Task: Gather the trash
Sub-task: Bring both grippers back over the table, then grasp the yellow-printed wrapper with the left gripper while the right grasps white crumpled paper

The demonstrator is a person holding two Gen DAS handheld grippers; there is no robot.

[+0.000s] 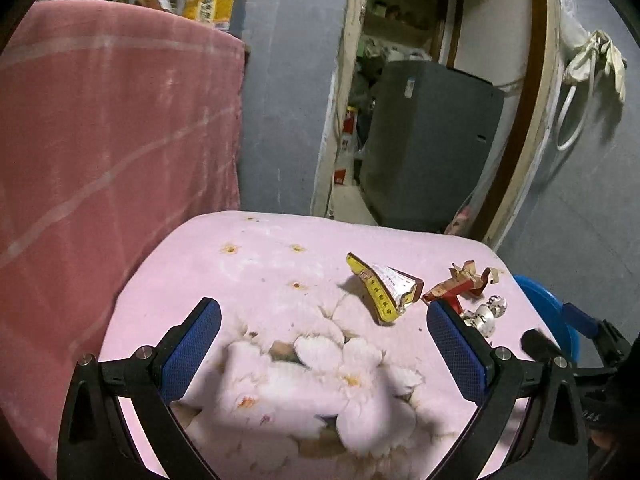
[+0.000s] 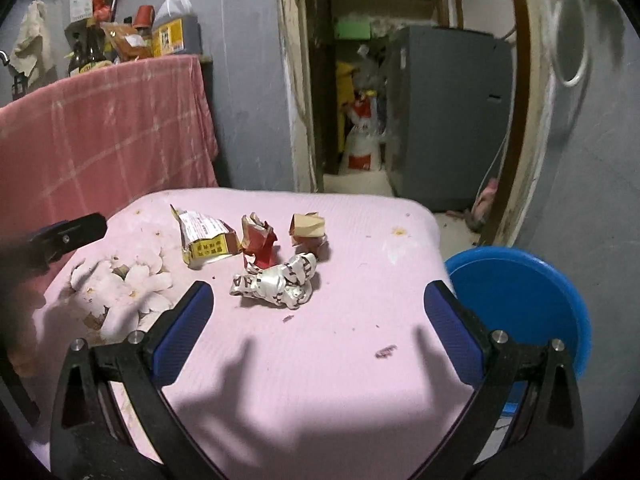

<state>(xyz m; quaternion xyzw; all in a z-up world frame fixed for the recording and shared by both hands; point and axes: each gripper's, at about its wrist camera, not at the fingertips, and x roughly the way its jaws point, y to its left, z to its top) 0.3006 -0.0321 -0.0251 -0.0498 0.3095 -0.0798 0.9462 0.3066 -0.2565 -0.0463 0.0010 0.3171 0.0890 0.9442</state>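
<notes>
Both pairs of tongs are being held wide apart and empty above a pink flower-printed surface (image 2: pixel 344 360). The left tongs (image 1: pixel 324 320) are being kept over the printed blossoms, with the trash lying ahead and to their right; the right tongs (image 2: pixel 320 300) are being held just short of the litter. Four pieces of trash are being shown grouped near the far middle of the surface: a torn yellow packet (image 2: pixel 206 242), a crumpled red wrapper (image 2: pixel 260 244) just beside it, a folded tan-and-red carton scrap (image 2: pixel 308 230) further right, and a crushed silver-and-white foil wrapper (image 2: pixel 280 284) nearest the right tongs. In the left wrist view the yellow packet (image 1: pixel 384 288) is being seen just beside the red wrapper (image 1: pixel 456 284), with the foil wrapper (image 1: pixel 486 314) partly hidden behind the right-hand finger. A blue plastic bin (image 2: pixel 520 304) is being seen beside the surface's right edge.
</notes>
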